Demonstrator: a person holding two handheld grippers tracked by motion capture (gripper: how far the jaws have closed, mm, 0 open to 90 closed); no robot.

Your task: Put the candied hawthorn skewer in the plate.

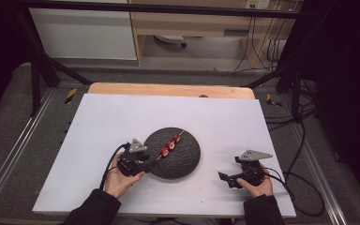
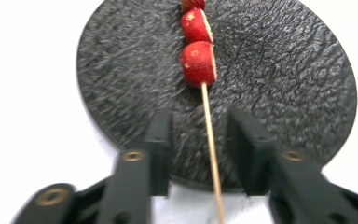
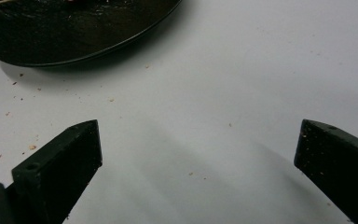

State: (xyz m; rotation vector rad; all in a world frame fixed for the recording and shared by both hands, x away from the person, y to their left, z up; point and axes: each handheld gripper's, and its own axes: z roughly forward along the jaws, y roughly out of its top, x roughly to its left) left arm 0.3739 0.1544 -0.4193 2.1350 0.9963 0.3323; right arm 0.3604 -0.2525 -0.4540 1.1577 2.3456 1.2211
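Observation:
A thin wooden skewer threaded with three red fruit pieces lies across a round black textured plate. My left gripper sits at the plate's left edge. In the left gripper view its jaws stand open on either side of the bare stick, with a gap on both sides. My right gripper hovers low over the white table, right of the plate. It is wide open with nothing between its jaws. The plate lies beyond it.
The white board covers a wooden table; small crumbs dot it near the plate. A black frame, cables and grey floor surround the table. Both hands come in from the front edge.

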